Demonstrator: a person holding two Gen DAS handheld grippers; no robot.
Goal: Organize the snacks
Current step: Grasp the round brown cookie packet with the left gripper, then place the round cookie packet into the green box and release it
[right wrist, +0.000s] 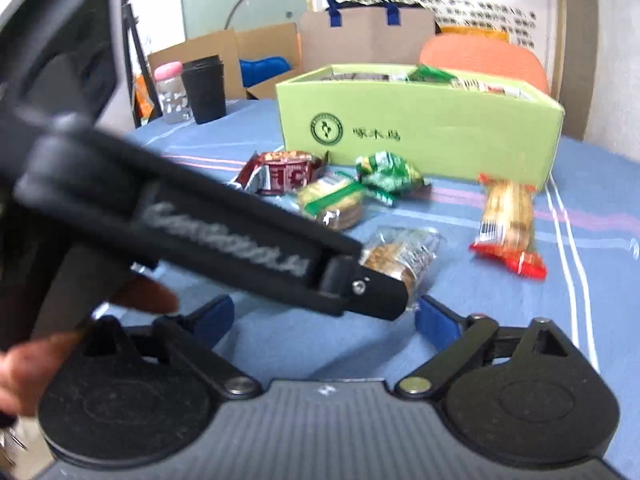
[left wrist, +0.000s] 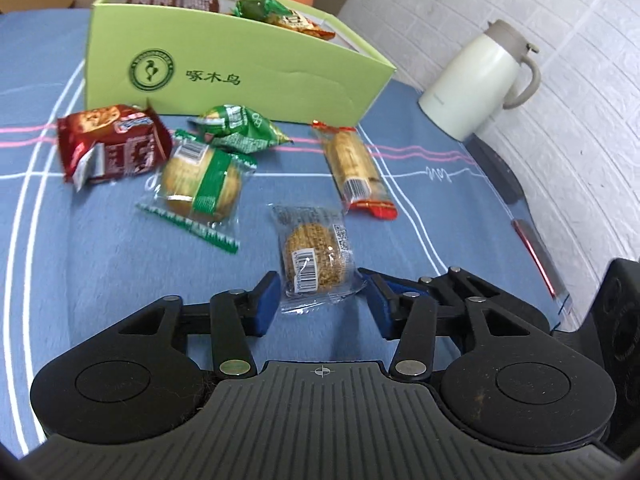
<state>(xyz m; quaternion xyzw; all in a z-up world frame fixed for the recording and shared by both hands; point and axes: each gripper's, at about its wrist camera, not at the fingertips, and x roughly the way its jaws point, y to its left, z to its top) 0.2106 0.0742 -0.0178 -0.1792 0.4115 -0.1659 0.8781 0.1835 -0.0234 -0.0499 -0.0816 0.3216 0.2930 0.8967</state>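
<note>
1. The left gripper (left wrist: 322, 300) points down at a blue striped tablecloth (left wrist: 100, 280). Its blue-padded fingers (left wrist: 266, 300) stand partly apart.
2. A clear-wrapped round sesame cake (left wrist: 316, 254) lies with its near end between those fingertips. The right pad touches the wrapper's edge; the left pad sits just beside it. Whether the pads press on the packet cannot be told.
3. Beyond the left gripper's fingers, to their left, lies a round biscuit in a clear wrapper with a green band (left wrist: 200, 188). Past it lie a red biscuit packet (left wrist: 112, 144) and a crumpled green packet (left wrist: 236, 128).
4. Ahead and to the right of the fingers lies a long cracker pack with red ends (left wrist: 354, 168).
5. Behind all the loose snacks stands an open light-green box (left wrist: 240, 76), with wrapped snacks already inside.
6. Far right of the fingers, a cream thermos jug (left wrist: 480, 80) stands at the table's edge.
7. The right gripper (right wrist: 324, 320) has its fingers spread wide, with nothing between them.
8. In the right wrist view, the left gripper's black body crosses in front of the right gripper's fingers, its tip at the sesame cake. A person's hand (right wrist: 24, 364) shows at the left edge.
</note>
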